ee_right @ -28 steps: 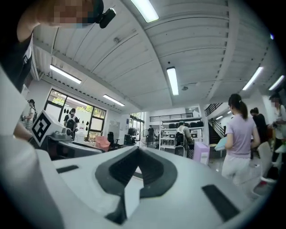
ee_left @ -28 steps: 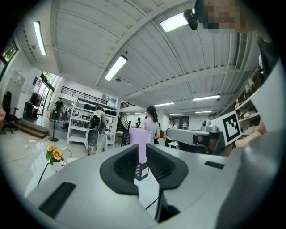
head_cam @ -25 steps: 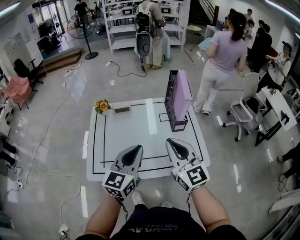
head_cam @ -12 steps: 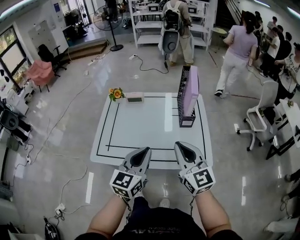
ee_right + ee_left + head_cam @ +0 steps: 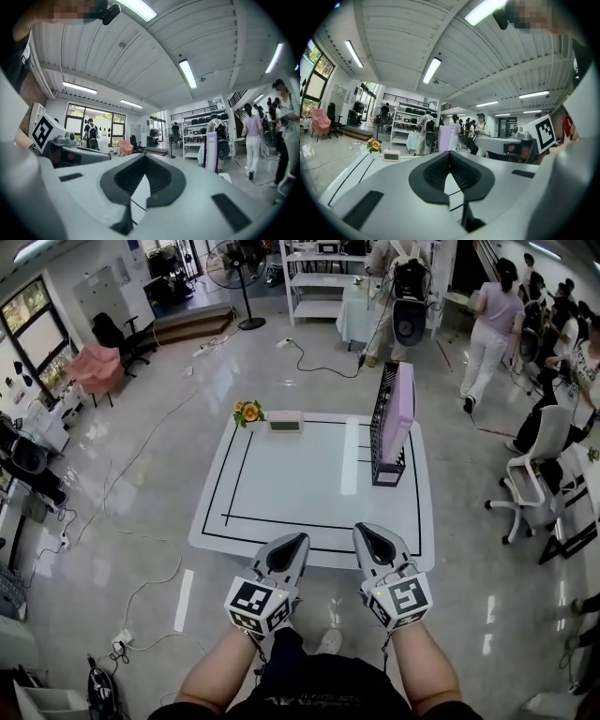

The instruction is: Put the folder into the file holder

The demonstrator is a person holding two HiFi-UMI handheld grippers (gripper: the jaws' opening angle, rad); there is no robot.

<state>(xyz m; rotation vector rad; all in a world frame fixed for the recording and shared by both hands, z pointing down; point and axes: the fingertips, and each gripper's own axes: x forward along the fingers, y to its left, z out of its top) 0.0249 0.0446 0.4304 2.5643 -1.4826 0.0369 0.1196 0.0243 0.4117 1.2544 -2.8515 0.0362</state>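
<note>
- The fingers (image 5: 429,174) of the left gripper (image 5: 287,552) are seen clenched together with nothing between them. Those of the right gripper (image 5: 373,542) are likewise closed and empty.
- Over the last second both grippers have been drawn back and lowered, from above the near part of the table (image 5: 300,493) to its near edge.
- The purple folder (image 5: 403,409) has been left unmoved. It stands upright in the black file holder (image 5: 382,451) at the table's far right, well apart from both grippers.
- The task is therefore judged done, with the hands withdrawn.
- No brand or word can be read. Only black square markers are shown on the grippers' cubes, and the display of the small clock (image 5: 285,425) beside the flowers (image 5: 248,412) is too small to be made out.
</note>
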